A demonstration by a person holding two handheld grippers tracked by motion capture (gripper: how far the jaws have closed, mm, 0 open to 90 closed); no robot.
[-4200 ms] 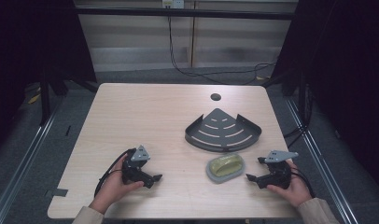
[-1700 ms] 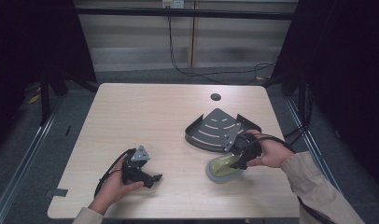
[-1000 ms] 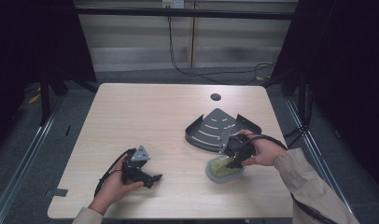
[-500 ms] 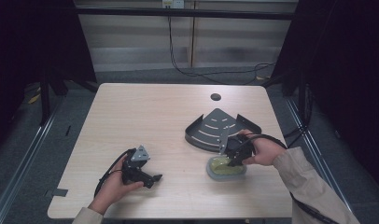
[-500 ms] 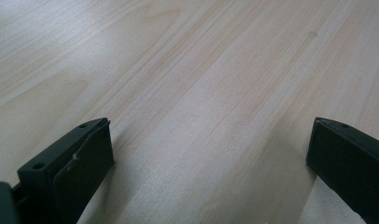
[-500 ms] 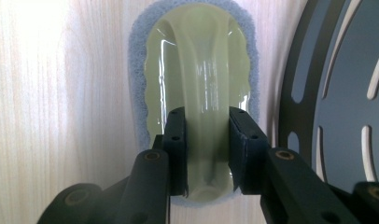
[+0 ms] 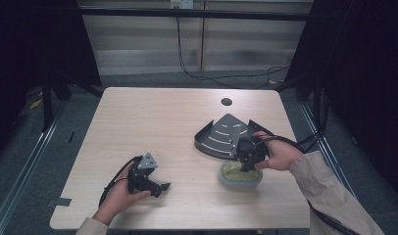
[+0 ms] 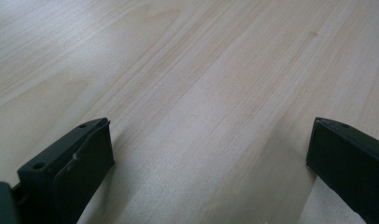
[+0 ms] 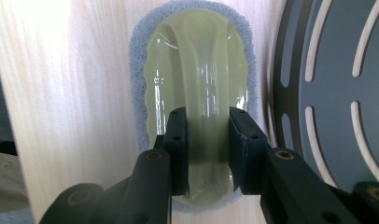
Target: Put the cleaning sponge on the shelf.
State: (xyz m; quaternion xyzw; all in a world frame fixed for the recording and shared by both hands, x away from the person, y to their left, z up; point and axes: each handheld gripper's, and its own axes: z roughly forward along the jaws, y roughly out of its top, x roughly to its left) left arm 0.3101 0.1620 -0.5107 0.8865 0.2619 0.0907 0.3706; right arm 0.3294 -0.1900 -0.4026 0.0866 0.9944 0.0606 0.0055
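Right claw (image 9: pixel 207 154) tilts down, pinching the scrubber's handle (image 9: pixel 207 93); left claw (image 8: pixel 204 163) rests spread.

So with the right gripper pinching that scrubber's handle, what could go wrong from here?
1. The right gripper holds the scrubber only by its smooth, glossy ridge, so it may slip out on lifting.
2. The slotted dark rack sits right beside it; a sideways swing could knock it.
3. The left gripper rests open, offering no backup.

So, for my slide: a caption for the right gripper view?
Right gripper pinching a scrubber's green handle ridge beside a slotted rack.
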